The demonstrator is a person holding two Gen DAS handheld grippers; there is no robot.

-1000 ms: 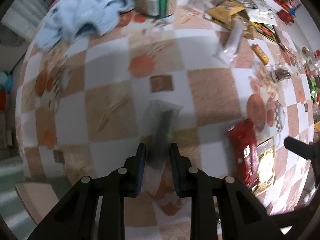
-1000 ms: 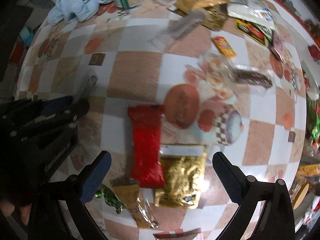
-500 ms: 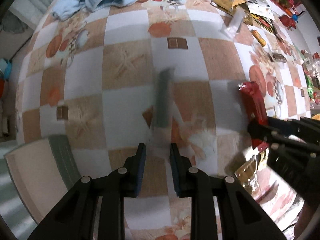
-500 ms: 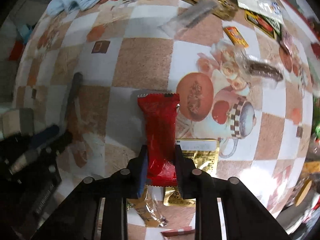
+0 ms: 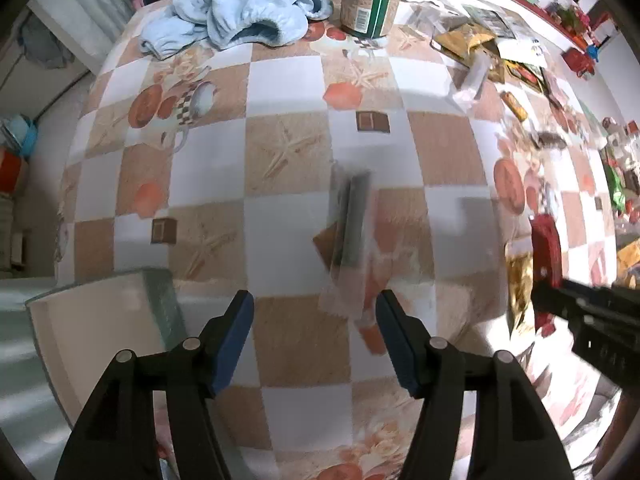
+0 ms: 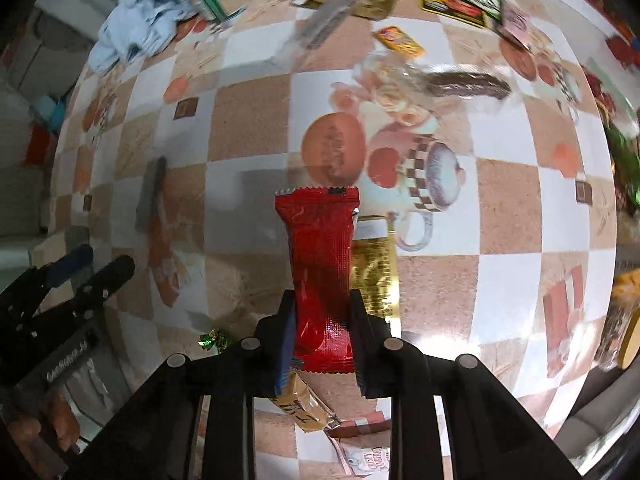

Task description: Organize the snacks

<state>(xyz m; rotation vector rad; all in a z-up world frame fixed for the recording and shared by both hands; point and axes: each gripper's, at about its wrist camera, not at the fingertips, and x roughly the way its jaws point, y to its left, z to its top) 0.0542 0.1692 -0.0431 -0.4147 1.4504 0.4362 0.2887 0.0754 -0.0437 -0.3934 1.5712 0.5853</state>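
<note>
Checkered beige-and-white oilcloth printed with teacups, starfish and roses (image 5: 288,152) covers the table under both grippers, which point down at it.

The right gripper (image 6: 322,320) has its two black fingers pressed in against the lower part of a long red foil snack packet with crimped, serrated ends (image 6: 320,248). The packet runs straight ahead from between the fingers, its glossy embossed skin creased at the waist where the pads squeeze it, its far end well beyond the fingertips. A gold foil packet with dark print (image 6: 374,276) lies just right of the fingers, partly under the red one. Behind the fingertips, toward the camera, sit a tan wrapped snack (image 6: 300,404) and a small green foil sweet (image 6: 214,338).

The left gripper (image 5: 314,320) has its blue-padded fingers spread and opening, touching nothing. Just ahead of the fingertips, nearer the right finger, lies a slim dark bar in a clear plastic wrapper (image 5: 352,224), blurred, flat on the cloth; its near end reaches the gap between the tips. Far ahead stand a green-and-tan cylindrical tub (image 5: 372,0) and a crumpled light-blue towel (image 5: 240,12). Left of the fingers a pale box edge (image 5: 100,312) shows.
</note>
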